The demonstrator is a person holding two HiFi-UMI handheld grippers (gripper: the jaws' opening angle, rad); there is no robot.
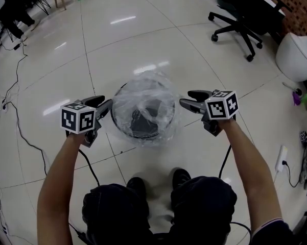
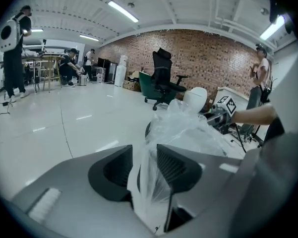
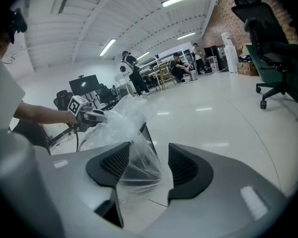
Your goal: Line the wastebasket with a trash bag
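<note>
A black round wastebasket [image 1: 143,121] stands on the floor just ahead of my feet, with a clear trash bag [image 1: 143,93] puffed loosely over its mouth. My left gripper [image 1: 108,107] is at the basket's left rim. In the left gripper view, bunched bag film [image 2: 183,128] fills the gap between its jaws [image 2: 145,162], which are shut on it. My right gripper [image 1: 184,103] is at the right rim. In the right gripper view its jaws [image 3: 149,165] stand wide open, with loose bag film [image 3: 139,165] hanging between them against one pad, unpinched. The basket rim [image 3: 148,133] shows behind.
A black office chair [image 1: 240,24] and a white rounded object [image 1: 296,55] stand at the far right. Cables [image 1: 15,121] run along the floor on the left, and a power strip [image 1: 282,160] lies on the right. People stand at desks [image 2: 44,68] in the background.
</note>
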